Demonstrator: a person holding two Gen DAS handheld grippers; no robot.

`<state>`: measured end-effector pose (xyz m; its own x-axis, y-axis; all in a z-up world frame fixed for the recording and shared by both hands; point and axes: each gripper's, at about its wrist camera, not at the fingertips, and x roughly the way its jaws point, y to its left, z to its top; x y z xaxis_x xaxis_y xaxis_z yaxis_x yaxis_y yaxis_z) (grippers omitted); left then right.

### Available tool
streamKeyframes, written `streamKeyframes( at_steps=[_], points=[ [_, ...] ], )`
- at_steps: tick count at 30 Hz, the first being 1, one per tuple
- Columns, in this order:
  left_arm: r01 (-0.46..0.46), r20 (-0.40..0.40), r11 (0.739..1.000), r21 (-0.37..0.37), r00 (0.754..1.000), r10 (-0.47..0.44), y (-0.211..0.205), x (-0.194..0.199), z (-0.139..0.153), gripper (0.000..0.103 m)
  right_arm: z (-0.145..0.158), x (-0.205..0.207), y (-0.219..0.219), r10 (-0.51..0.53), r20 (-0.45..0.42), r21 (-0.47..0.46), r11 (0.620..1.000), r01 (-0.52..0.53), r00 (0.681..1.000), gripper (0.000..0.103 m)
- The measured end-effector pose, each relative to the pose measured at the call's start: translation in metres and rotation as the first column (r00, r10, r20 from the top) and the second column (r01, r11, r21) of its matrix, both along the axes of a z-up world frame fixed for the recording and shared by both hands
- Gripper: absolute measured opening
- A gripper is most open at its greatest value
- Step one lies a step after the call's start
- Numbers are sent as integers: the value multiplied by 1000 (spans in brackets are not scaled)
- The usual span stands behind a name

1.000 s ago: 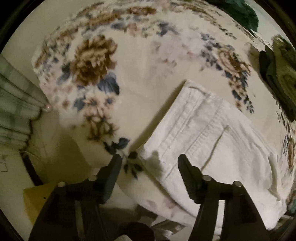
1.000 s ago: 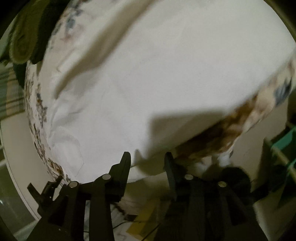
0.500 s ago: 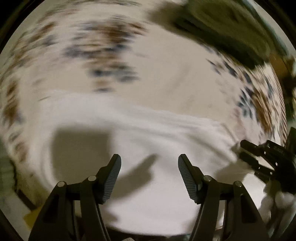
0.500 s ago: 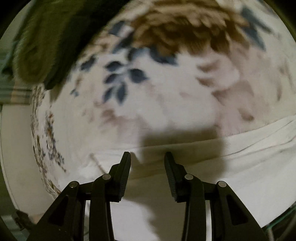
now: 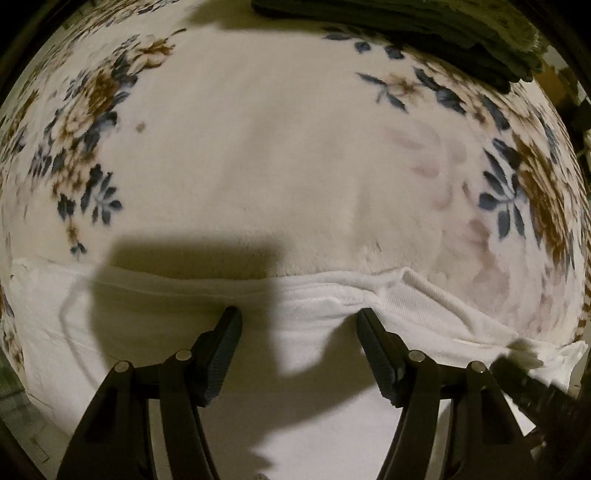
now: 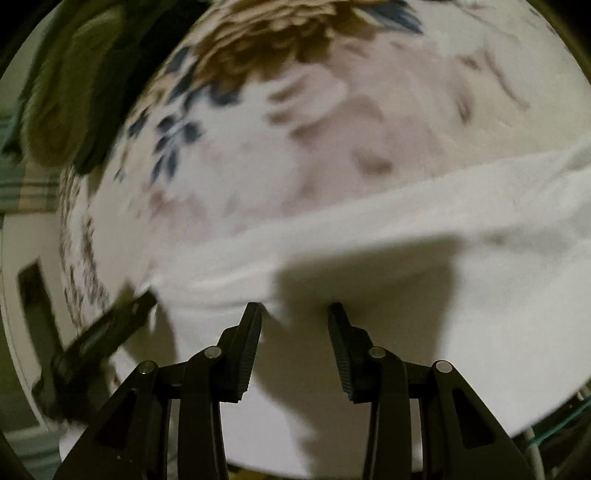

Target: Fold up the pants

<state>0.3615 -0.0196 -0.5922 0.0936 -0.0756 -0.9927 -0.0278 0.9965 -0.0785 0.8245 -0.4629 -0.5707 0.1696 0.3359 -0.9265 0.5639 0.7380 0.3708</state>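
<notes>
White pants point(image 5: 155, 332) lie flat on a floral blanket point(image 5: 280, 155), their far edge running across the lower half of the left wrist view. My left gripper point(image 5: 297, 317) is open, its jaws low over the pants just short of that edge. In the right wrist view the pants point(image 6: 424, 236) fill the lower right. My right gripper point(image 6: 294, 310) is open over the pants near their edge. The other gripper shows as a dark blurred shape at the right of the left wrist view point(image 5: 535, 384) and at the left of the right wrist view point(image 6: 103, 332).
A folded dark green garment point(image 5: 424, 26) lies at the far edge of the blanket; it also shows in the right wrist view point(image 6: 74, 81). A plaid cloth point(image 6: 26, 184) is at the far left. A teal cord point(image 6: 557, 428) is at the lower right.
Both grippers have swung from the blanket's side to face across the pants' long edge. They now sit lower and closer to the fabric. Both stay open.
</notes>
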Motion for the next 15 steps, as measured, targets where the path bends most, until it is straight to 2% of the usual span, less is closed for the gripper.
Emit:
streamKeyframes(
  at_steps=[4, 6, 10, 13, 15],
  points=[
    [-31, -15, 999, -24, 999, 31, 4, 6, -6, 65, -7, 7, -17, -103, -6, 44, 994, 104, 995, 40],
    [-16, -8, 1000, -8, 1000, 16, 3, 3, -2, 66, -9, 2, -24, -120, 2, 75, 990, 120, 993, 40],
    [13, 12, 1000, 17, 1000, -13, 1, -19, 24, 65, 16, -27, -42, -144, 38, 130, 982, 138, 989, 40],
    [25, 23, 999, 21, 999, -25, -5, -42, 39, 66, 47, -69, -76, -221, 76, 84, 973, 215, 972, 40],
    [34, 8, 999, 7, 999, -34, -14, -58, 41, 66, 68, -114, -116, -323, 81, 2, 946, 324, 943, 40]
  ],
)
